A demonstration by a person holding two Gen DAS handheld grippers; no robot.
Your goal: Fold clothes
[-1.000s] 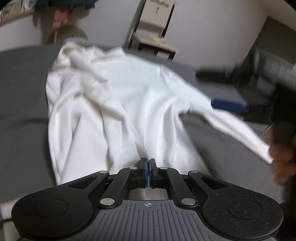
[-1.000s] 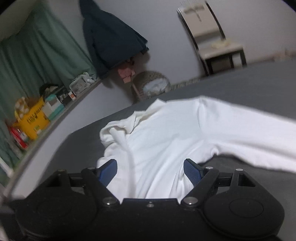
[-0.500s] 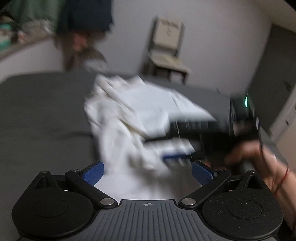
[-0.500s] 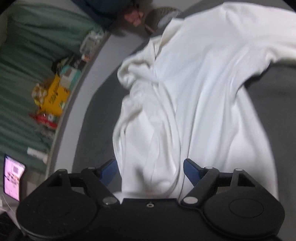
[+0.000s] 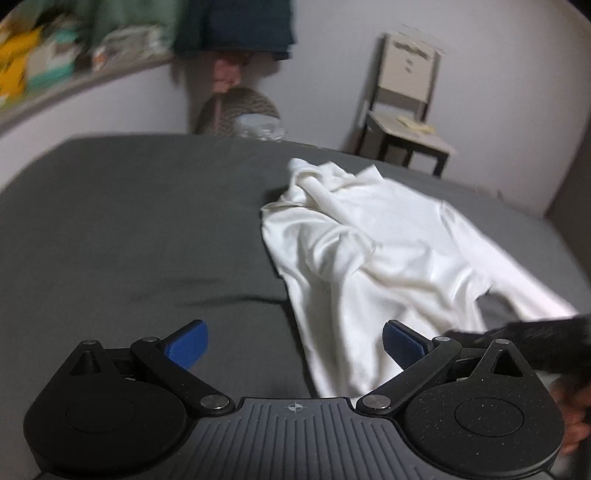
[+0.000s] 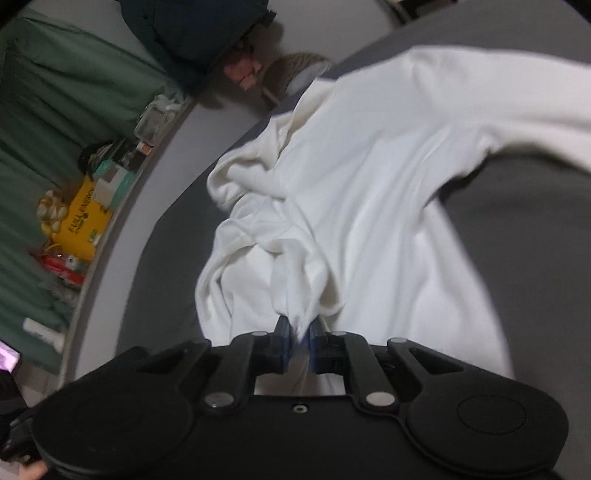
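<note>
Left wrist view: left tool spread wide, blue pads well apart, nothing between them, hovering over flat dark grey bed sheet. Crumpled white long-sleeved shirt lying on the sheet ahead and to the right, bunched and creased at its far and left side, one sleeve stretched toward the right edge, near hem reaching down beside the right pad. Dark blurred shape at lower right, too smeared to identify, with part of a hand below it. Beyond the bed: pale wooden chair against the wall, round woven basket, dark blue garment hanging on the wall, cluttered shelf at upper left, blurred. Right wrist view: right tool closed almost fully after just narrowing, blue pads pinching a gathered fold of the white shirt, cloth rising in a ridge out of the grip. Rest of the shirt spread on the grey sheet, one sleeve running off to the upper right. Green curtain and yellow bag on the shelf at left.
</note>
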